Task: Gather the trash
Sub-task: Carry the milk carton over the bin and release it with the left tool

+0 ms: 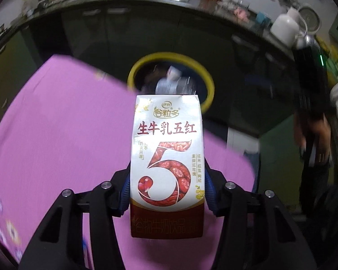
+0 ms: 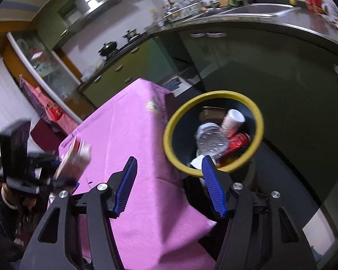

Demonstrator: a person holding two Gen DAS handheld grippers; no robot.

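Observation:
My left gripper (image 1: 167, 189) is shut on a white and red milk drink carton (image 1: 167, 157) and holds it upright above the pink tablecloth (image 1: 56, 135). The yellow-rimmed trash bin (image 1: 208, 76) stands beyond the table edge, behind the carton. In the right wrist view the bin (image 2: 169, 132) holds a crushed plastic bottle (image 2: 210, 140), a paper cup (image 2: 233, 119) and a red can (image 2: 238, 141). My right gripper (image 2: 169, 168) is open and empty, over the table edge next to the bin. The left gripper (image 2: 42, 171) with the carton (image 2: 75, 159) shows blurred at the left.
The pink tablecloth (image 2: 133, 135) covers the table, its corner next to the bin. Dark green kitchen cabinets (image 2: 247, 67) and a steel counter (image 2: 259, 20) stand behind the bin. White jugs (image 1: 286, 27) sit on the counter at the right. The dark floor (image 2: 293, 168) surrounds the bin.

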